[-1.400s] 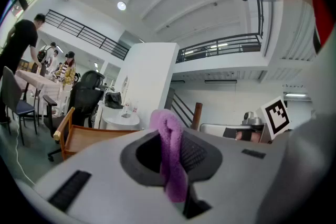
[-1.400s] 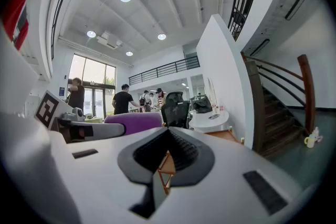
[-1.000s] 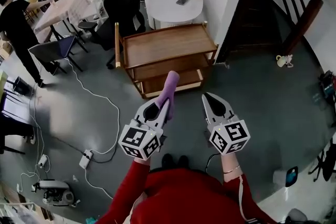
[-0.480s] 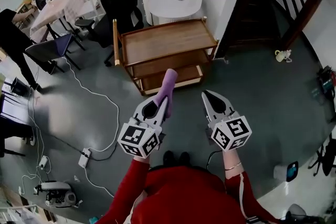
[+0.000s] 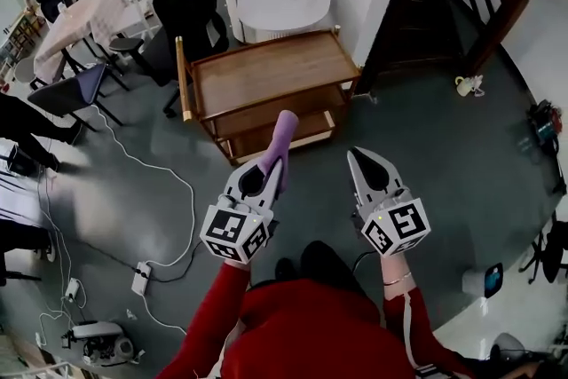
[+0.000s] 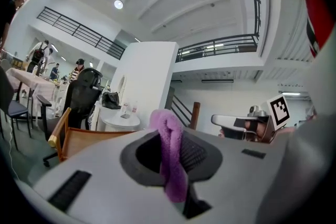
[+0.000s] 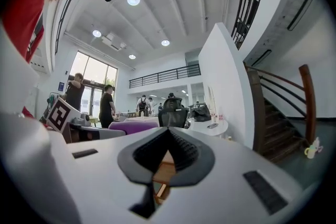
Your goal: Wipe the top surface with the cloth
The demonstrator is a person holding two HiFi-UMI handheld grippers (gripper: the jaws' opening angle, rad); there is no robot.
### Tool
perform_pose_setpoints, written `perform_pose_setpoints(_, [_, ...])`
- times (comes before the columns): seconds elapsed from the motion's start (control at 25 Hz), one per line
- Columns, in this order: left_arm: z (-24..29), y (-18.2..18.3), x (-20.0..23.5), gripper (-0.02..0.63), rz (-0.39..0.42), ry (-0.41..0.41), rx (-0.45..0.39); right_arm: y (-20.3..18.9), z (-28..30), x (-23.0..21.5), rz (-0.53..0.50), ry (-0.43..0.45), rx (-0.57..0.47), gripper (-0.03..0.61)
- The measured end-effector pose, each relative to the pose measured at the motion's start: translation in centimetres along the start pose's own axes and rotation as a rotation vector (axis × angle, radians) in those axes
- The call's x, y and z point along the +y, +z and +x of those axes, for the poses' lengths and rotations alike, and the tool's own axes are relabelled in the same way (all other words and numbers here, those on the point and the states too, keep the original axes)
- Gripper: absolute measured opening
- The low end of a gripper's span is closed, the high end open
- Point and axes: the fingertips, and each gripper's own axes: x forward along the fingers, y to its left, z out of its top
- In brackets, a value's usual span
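1 brown wooden cart (image 5: 266, 71): its top is lying ahead, long axis crosswise.
Left gripper (image 5: 273, 171): is clamping 1 purple rolled cloth (image 5: 283, 136), which is pointing at the cart, well short of it.
Right gripper (image 5: 357, 157): is hanging farther from the cart, jaws together, gripping nothing.

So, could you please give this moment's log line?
left gripper: shut on cloth | right gripper: shut, empty | cart: ahead, untouched

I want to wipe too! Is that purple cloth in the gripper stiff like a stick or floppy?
Probably floppy: the fuzzy purple cloth folds and bulges where the left gripper pinches it. Likely light, since that one pinch holds it up. Its fuzzy surface probably keeps it from slipping.
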Motion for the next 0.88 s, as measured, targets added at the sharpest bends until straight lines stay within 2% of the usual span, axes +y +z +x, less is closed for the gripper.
perform_pose_setpoints(0.16, [2.3,-0.5,0.8,0.052,-0.002,-0.002,0.001,-1.0,1.2,-2.1,0.021,-0.010,0.013,0.012])
perform_pose_setpoints(0.36, [7.9,-0.6,3.0,0.052,0.003,0.017,-0.011,-1.7,5.3,-7.3,0.018,-0.010,0.016,0.011])
perform_pose_setpoints(0.52, [13.6,0.2,4.5,0.052,-0.020,0.033,-0.007,-0.7,8.7,-12.4,0.014,0.016,0.015,0.011])
perform_pose_setpoints(0.68, [19.2,1.1,5.8,0.052,-0.004,0.068,0.003,0.5,12.0,-16.9,0.009,0.050,0.022,0.012])
perform_pose_setpoints(0.88, [24.7,1.5,7.7,0.052,0.001,0.104,0.024,0.9,16.7,-20.6,0.016,0.083,0.031,0.011])
